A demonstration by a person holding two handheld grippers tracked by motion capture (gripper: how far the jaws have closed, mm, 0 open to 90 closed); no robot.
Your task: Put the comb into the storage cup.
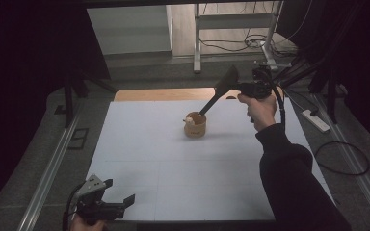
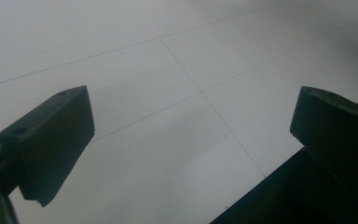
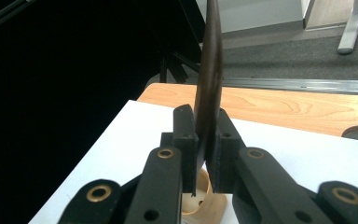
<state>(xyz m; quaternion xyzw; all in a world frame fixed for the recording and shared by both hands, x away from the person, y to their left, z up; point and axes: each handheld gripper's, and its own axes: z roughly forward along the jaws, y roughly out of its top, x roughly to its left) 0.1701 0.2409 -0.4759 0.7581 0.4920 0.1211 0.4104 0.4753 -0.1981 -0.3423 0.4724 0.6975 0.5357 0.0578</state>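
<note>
The white table (image 1: 173,168) takes up the middle of the high view, with a strip of bare wood (image 1: 164,94) along its top edge. On the floor at the right of that frame lie a white power strip (image 1: 315,120) and a loop of black cable (image 1: 342,159); a metal stand (image 1: 197,43) rises at the top centre. Nothing stands between the 2 grippers.

Near the centre of the frame, slightly above the middle, sits a small wooden cup (image 1: 194,126) with something pale in it, too small to make out. The dark spatula (image 1: 219,94) slants from upper right down into the cup, its handle end resting inside.

The right gripper (image 3: 206,140) has its 2 jaws pressed on the spatula's flat blade (image 3: 209,70), edge-on in the right gripper view, with the cup (image 3: 205,200) just below.

The left gripper (image 1: 118,195) sits at the lower left of the high view, over the table's near edge, jaws spread wide and holding nothing.
</note>
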